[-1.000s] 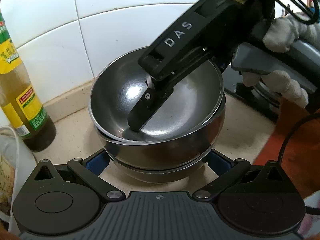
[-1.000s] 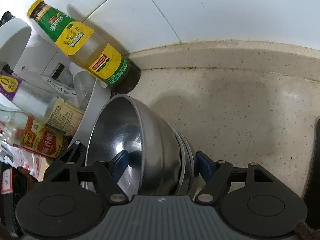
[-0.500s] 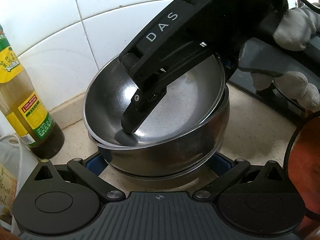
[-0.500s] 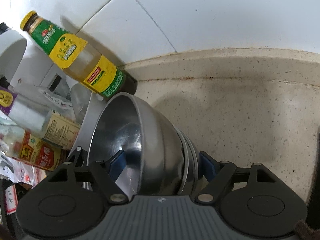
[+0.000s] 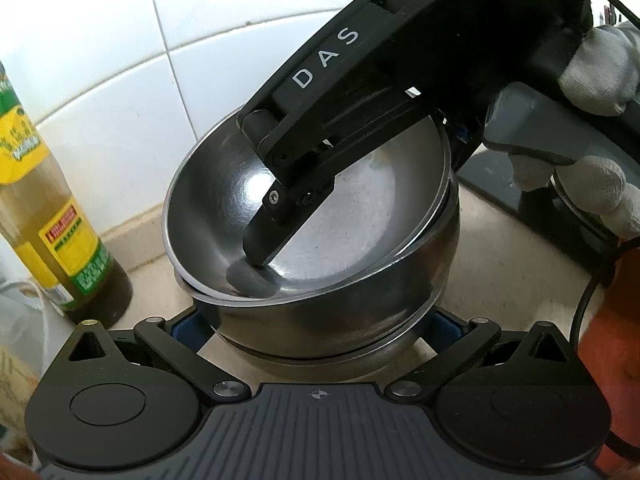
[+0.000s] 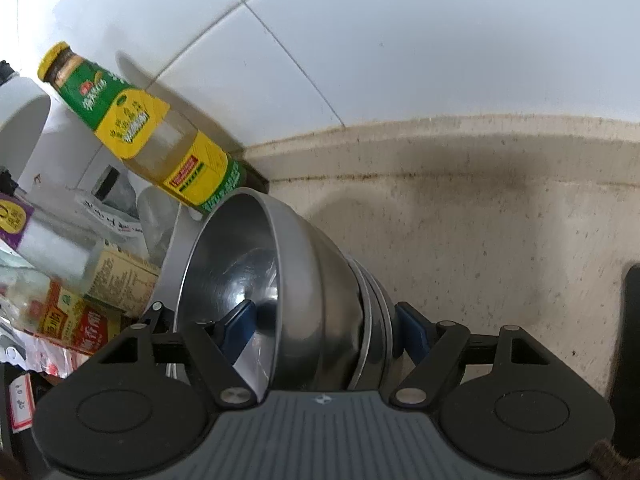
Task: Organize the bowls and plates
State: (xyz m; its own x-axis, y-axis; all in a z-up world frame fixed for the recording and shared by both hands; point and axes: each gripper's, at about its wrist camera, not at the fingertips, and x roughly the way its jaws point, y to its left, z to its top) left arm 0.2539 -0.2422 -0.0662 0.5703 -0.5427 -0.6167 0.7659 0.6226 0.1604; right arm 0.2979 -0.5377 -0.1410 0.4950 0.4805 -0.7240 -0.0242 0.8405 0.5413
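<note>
Stack of steel bowls (image 5: 320,292) sits on the speckled beige counter (image 5: 492,264), near the white tiled wall (image 5: 120,60), just right of a yellow-labelled bottle (image 5: 52,216). At least 3 rims are countable at the stack's side in the right wrist view; exact count unclear.

Orientation: the lower bowls sit mouth up. The top bowl (image 5: 304,216) is tilted, its mouth tipped toward the near left, its far right rim raised, not seated flush in the bowl under it. Round, so no long axis; the stack's axis runs roughly upright.

Look: brushed stainless steel, shiny, a bright glare spot on the inner wall and a duller flat floor.

Right gripper (image 6: 324,328): jaws straddle the stack's rim, 1 blue pad inside the top bowl, the other against the outer bowls. It appears clamped on the stack. A gloved hand (image 5: 588,184) holds it.

Left gripper (image 5: 316,324): blue pads stand at either side of the lowest bowls. Contact is not clear; I cannot tell whether it grips.

Boxes and packets (image 6: 92,300) crowd the left side.
</note>
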